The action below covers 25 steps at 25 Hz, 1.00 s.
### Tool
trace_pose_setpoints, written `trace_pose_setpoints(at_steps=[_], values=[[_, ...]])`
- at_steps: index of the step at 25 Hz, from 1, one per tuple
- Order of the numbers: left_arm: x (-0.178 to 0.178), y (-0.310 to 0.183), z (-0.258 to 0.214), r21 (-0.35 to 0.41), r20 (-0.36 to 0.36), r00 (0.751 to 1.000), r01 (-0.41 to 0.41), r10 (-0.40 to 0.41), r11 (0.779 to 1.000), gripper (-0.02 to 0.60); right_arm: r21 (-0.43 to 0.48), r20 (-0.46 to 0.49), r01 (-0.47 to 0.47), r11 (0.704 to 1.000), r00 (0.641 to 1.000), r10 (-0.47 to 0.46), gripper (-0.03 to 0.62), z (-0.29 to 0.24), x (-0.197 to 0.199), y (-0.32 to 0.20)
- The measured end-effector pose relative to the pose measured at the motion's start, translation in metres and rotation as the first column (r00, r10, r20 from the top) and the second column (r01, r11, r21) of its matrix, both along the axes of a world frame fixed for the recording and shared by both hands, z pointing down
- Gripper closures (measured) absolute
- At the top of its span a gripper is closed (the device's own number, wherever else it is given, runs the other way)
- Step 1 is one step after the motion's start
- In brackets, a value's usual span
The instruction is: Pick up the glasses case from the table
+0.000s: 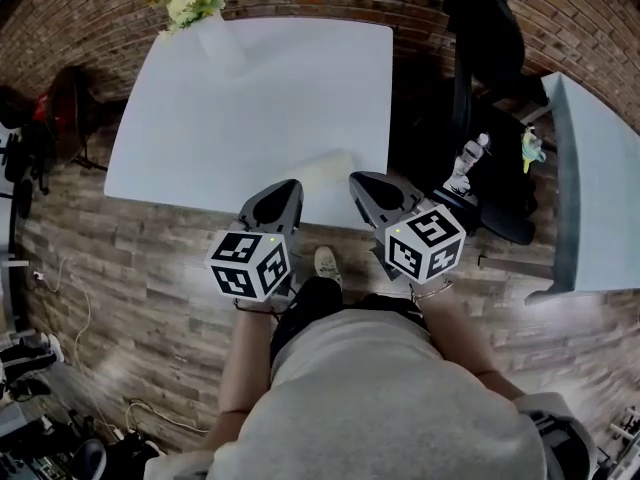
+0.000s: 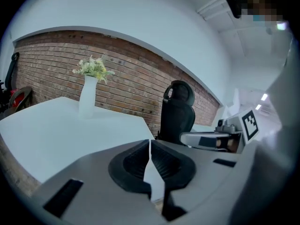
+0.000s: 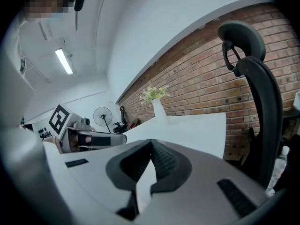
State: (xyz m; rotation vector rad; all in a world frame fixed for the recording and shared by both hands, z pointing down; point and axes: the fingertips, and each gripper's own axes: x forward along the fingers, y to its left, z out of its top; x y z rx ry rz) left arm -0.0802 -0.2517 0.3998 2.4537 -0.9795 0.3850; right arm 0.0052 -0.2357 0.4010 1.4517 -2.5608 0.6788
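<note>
A pale, flat glasses case (image 1: 325,170) lies at the near edge of the white table (image 1: 260,98), hard to tell apart from the tabletop. My left gripper (image 1: 291,185) hovers just left of it at the table's edge, jaws shut and empty. My right gripper (image 1: 357,180) hovers just right of it, also shut with nothing between its fingers. In the left gripper view the left gripper (image 2: 150,145) points across the table; its ribbed pads meet. In the right gripper view the right gripper (image 3: 150,145) is likewise closed. The case is hidden in both gripper views.
A white vase of flowers (image 1: 203,13) stands at the table's far left corner. A black office chair (image 1: 482,38) stands right of the table, with small bottles (image 1: 468,164) near it. A second table (image 1: 598,188) is at far right. The floor is wood plank.
</note>
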Motion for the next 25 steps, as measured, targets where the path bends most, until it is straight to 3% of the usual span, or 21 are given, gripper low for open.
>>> trace_pose_setpoints(at_steps=[5, 11, 16, 19, 21, 23, 25], values=[[-0.005, -0.033, 0.01, 0.002, 0.017, 0.999, -0.042, 0.042, 0.999, 0.569, -0.012, 0.002, -0.074, 0.997, 0.997, 0.074, 0.595, 0.005, 0.005, -0.029], [0.01, -0.035, 0.019, 0.031, 0.036, 0.981, -0.193, 0.192, 0.981, 0.568, -0.011, 0.008, -0.134, 0.991, 0.991, 0.134, 0.595, 0.006, 0.009, -0.034], [0.015, -0.039, 0.033, 0.042, 0.158, 0.949, -0.284, 0.274, 0.958, 0.56, -0.057, -0.008, -0.143, 0.988, 0.99, 0.142, 0.595, 0.018, 0.014, -0.034], [0.017, -0.042, 0.045, 0.062, 0.258, 0.898, -0.384, 0.357, 0.921, 0.395, -0.08, -0.011, -0.13, 0.988, 0.991, 0.13, 0.595, 0.024, 0.01, -0.037], [0.017, -0.043, 0.058, 0.061, 0.359, 0.84, -0.455, 0.405, 0.889, 0.343, -0.088, -0.01, -0.123, 0.989, 0.992, 0.122, 0.595, 0.028, 0.008, -0.037], [0.015, -0.04, 0.076, 0.025, 0.449, 0.767, -0.523, 0.458, 0.852, 0.307, -0.096, -0.006, -0.114, 0.989, 0.993, 0.114, 0.595, 0.032, 0.005, -0.037], [0.016, -0.037, 0.089, -0.013, 0.494, 0.71, -0.57, 0.501, 0.821, 0.287, -0.107, -0.005, -0.108, 0.988, 0.994, 0.108, 0.595, 0.04, 0.004, -0.035]])
